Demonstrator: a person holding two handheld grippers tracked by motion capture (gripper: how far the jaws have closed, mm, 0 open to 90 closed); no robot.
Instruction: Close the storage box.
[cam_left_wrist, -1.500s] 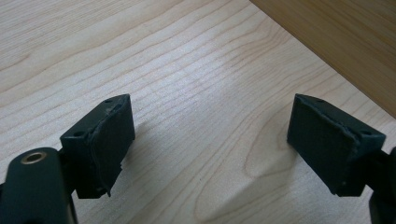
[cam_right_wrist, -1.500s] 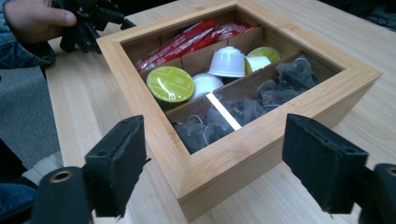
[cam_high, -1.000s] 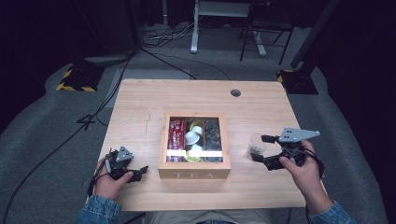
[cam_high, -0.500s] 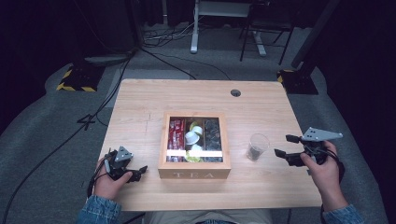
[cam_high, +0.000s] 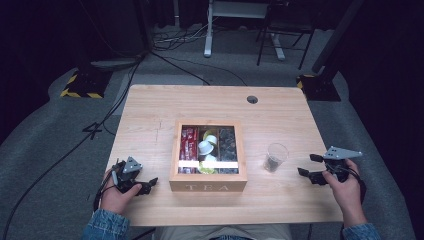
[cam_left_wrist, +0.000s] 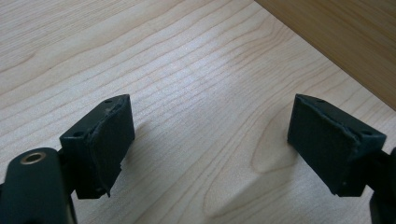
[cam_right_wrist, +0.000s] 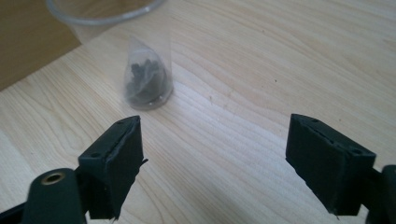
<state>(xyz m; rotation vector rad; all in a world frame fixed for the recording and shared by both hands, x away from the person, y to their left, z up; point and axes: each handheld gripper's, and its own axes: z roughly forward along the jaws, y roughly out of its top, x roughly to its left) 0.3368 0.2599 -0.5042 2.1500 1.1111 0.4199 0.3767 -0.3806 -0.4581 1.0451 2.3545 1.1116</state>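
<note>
A wooden box marked TEA (cam_high: 208, 152) stands open in the middle of the table, with red packets, white pods and dark sachets in its compartments. To its right stands a clear plastic cup (cam_high: 275, 157) holding a dark tea bag (cam_right_wrist: 146, 80). My right gripper (cam_high: 306, 165) is open at the table's right edge, a short way right of the cup, with nothing between its jaws. My left gripper (cam_high: 148, 184) rests open on the table left of the box, also holding nothing. In the left gripper view the box wall (cam_left_wrist: 341, 37) crosses the upper right corner.
The light wooden table (cam_high: 150, 115) has a round cable hole (cam_high: 252, 99) near its far edge. Beyond it lie grey carpet, black cables and desk legs. A yellow-and-black striped base (cam_high: 80, 85) sits at the far left.
My right gripper has drawn back to the right, away from the cup, which now stands alone on the table. The left gripper has stayed put.
</note>
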